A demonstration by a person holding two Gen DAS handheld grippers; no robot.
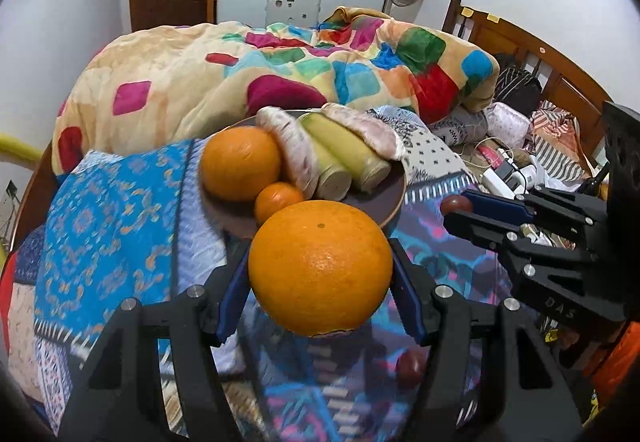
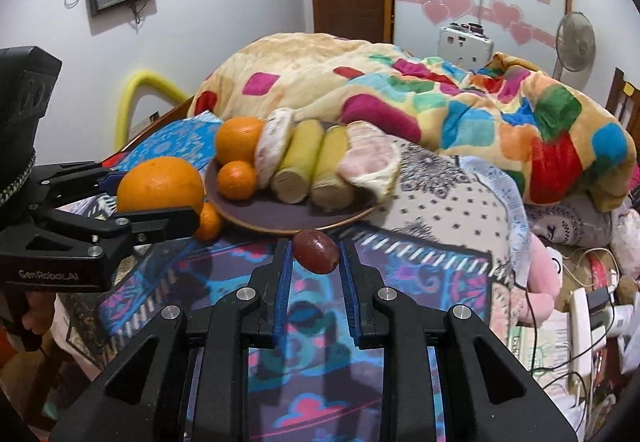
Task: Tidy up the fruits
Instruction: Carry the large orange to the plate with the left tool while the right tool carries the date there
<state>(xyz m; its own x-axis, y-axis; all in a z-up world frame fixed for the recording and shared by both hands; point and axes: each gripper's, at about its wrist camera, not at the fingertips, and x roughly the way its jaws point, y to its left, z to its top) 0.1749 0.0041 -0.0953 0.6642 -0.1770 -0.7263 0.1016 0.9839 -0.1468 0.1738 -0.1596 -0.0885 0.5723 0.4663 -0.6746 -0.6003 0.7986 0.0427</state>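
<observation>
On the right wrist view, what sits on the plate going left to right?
On the plate, left to right: large orange with small orange in front of it, pale round slice, first corn piece, second corn piece, pinkish peeled wedge.

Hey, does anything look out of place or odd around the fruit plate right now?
One small orange sits off the plate on the patterned cloth, beside its rim. Another dark red fruit lies loose on the cloth too. The left gripper holds a large orange; the right gripper holds a red fruit.
</observation>
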